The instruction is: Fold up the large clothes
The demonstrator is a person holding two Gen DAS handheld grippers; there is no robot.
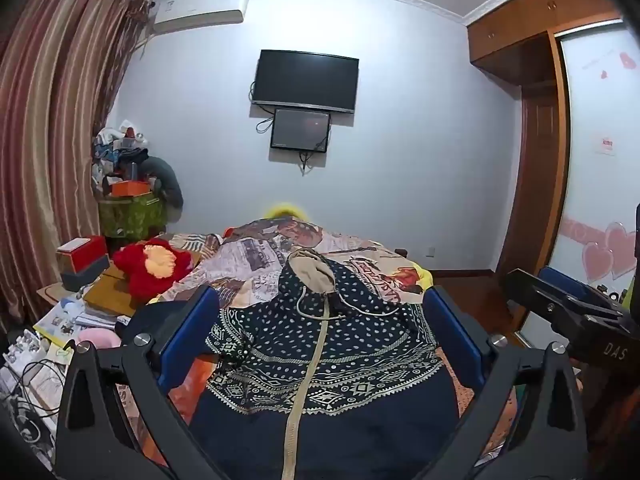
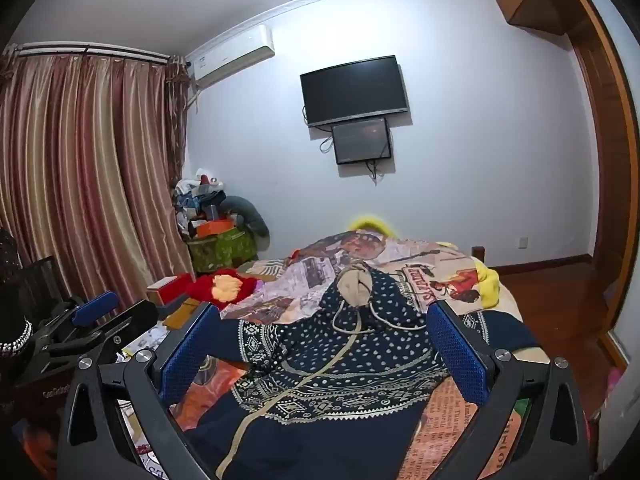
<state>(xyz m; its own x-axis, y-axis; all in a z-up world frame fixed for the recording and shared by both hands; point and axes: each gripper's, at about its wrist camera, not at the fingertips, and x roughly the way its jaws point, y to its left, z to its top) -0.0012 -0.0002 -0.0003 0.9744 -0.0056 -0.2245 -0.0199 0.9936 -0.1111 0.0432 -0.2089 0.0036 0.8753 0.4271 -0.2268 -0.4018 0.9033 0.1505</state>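
A navy hooded garment with white dots, a beige zip strip and drawstrings lies face up on the bed's printed cover, its hood pointing to the far wall. My left gripper hovers open over its chest, blue pads wide apart with nothing between them. The right gripper shows at the right edge. In the right wrist view the same garment lies below my right gripper, which is also open and empty. The left gripper is beside it at the left.
A red plush toy, boxes and a cluttered side table crowd the bed's left side. A curtain hangs behind them. Two screens are on the far wall. Wooden floor and a wardrobe lie to the right.
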